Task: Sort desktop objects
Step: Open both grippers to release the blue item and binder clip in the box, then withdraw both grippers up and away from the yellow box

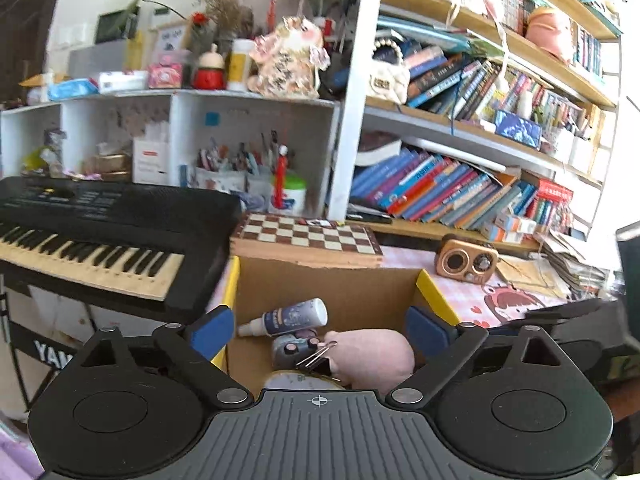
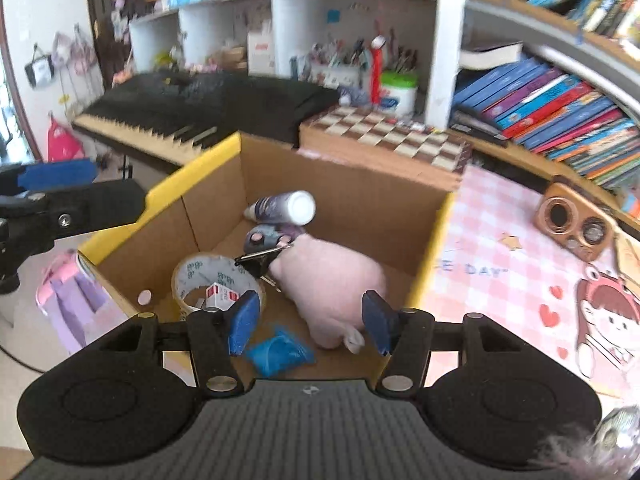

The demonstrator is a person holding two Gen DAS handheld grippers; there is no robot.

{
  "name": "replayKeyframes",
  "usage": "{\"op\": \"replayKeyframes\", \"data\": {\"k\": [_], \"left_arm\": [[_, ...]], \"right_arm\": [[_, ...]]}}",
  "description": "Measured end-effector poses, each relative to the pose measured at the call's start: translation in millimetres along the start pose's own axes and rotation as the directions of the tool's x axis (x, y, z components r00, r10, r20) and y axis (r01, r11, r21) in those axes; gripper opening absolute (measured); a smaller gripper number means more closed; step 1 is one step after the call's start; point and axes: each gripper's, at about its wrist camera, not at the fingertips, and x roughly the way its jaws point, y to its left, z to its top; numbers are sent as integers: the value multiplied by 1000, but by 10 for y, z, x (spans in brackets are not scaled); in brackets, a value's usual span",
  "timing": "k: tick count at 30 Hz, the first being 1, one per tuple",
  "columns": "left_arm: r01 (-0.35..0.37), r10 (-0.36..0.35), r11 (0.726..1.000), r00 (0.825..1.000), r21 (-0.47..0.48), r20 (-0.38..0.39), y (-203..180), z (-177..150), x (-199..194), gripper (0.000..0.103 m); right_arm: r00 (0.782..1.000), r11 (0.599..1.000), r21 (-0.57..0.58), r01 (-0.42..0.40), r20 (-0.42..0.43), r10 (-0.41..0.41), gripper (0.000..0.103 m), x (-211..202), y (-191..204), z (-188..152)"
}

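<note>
While we are hovering over the corrugated cardboard box [image 2: 352, 204], our left gripper [image 1: 318, 326] is gaping wide and our right gripper [image 2: 310, 320] is standing partly open, both holding nothing. Inside, the fuzzy pink plush [image 2: 328, 280] is lying beside a cylindrical spray bottle [image 2: 284, 208], a tape roll [image 2: 208, 276], a binder clip [image 2: 260, 258] and a crinkled blue packet [image 2: 278, 350].
</note>
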Motion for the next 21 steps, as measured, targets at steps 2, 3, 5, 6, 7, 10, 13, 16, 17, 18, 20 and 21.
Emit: {"op": "replayKeyframes", "data": {"k": [2, 3, 5, 6, 7, 10, 13, 16, 17, 18, 20, 21], "left_arm": [[-19, 19, 1000, 1000, -7, 9, -80, -13, -100, 98], [-34, 35, 999, 999, -7, 12, -137, -21, -141, 99], [-62, 62, 998, 998, -4, 12, -256, -47, -210, 99], [-71, 71, 997, 997, -2, 8, -323, -66, -244, 100], [-78, 78, 997, 997, -1, 5, -392, -88, -277, 100], [-104, 104, 995, 994, 8, -16, -594, -169, -373, 101], [-155, 155, 988, 987, 3, -53, -784, -278, -489, 103], [-169, 169, 986, 984, 10, -64, -974, -398, -633, 103], [-176, 177, 984, 982, 18, -63, -1036, -435, -674, 103], [-184, 186, 982, 981, 29, -62, -1101, -473, -711, 103], [-202, 205, 978, 977, 53, -60, -1229, -541, -763, 103], [-211, 215, 975, 975, 66, -63, -1290, -577, -785, 103]], "right_arm": [[999, 999, 31, 17, 43, -19, 59, -200, -68, -61], [997, 998, 49, 31, 63, -34, 61, -303, -103, -100], [993, 995, 82, 60, 97, -68, 62, -493, -165, -190], [990, 992, 97, 76, 110, -86, 63, -588, -193, -242], [987, 989, 112, 92, 122, -105, 64, -677, -220, -297], [975, 977, 160, 140, 150, -164, 68, -940, -302, -479], [961, 956, 223, 189, 157, -226, 71, -1190, -383, -681], [943, 933, 270, 237, 165, -288, 79, -1444, -418, -915], [936, 926, 277, 257, 168, -310, 81, -1520, -419, -992], [927, 918, 281, 279, 170, -334, 85, -1591, -416, -1069], [913, 904, 291, 313, 169, -371, 87, -1729, -408, -1226], [908, 897, 298, 327, 164, -385, 89, -1795, -414, -1306]]}}
